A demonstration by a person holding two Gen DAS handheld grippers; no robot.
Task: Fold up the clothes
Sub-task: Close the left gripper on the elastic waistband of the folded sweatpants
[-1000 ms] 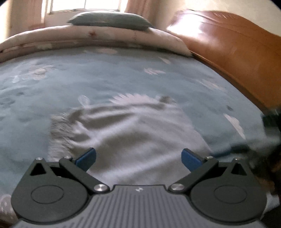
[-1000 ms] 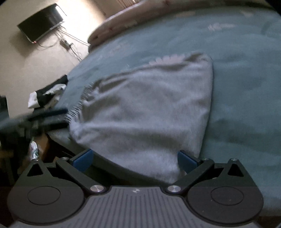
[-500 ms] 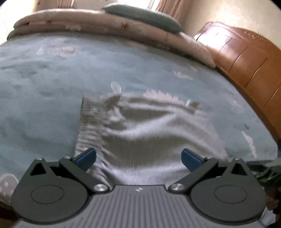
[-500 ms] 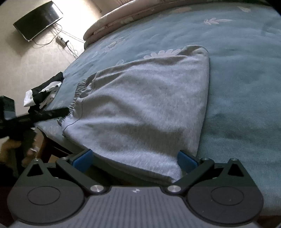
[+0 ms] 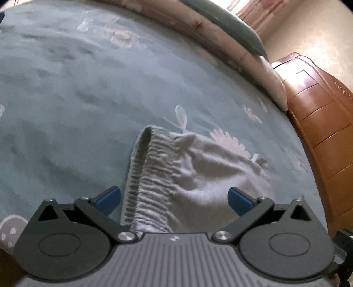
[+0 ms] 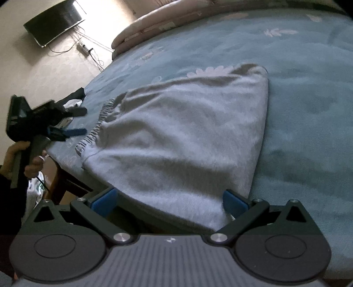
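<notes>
Softly napped and pale grey, the fleece shorts [image 6: 181, 136] lie folded into a rough wedge on the teal bedspread [image 6: 308, 110], which is plush and printed with pale flowers. Their elastic waistband [image 5: 152, 176] is tightly ribbed and gathered, with one end curling up off the cover; the rest of the fabric is smooth apart from a few shallow creases. The near edge of the garment hangs just over the side of the bed.

Seen from its own camera, the left gripper [image 5: 174, 198] has its blue-padded jaws spread wide and holds nothing; the waistband runs up between them, closer to the left pad, and whether the cloth touches a pad cannot be told. The right gripper [image 6: 169, 201] is equally wide apart and empty, with the lower hem end of the shorts lying between its pads.

A rolled pinkish quilt [image 5: 220, 42] with a grey-green pillow [image 5: 231, 26] sits along the far side, beside a glossy wooden headboard [image 5: 320, 114]. A black television [image 6: 55, 21] hangs on the wall.
</notes>
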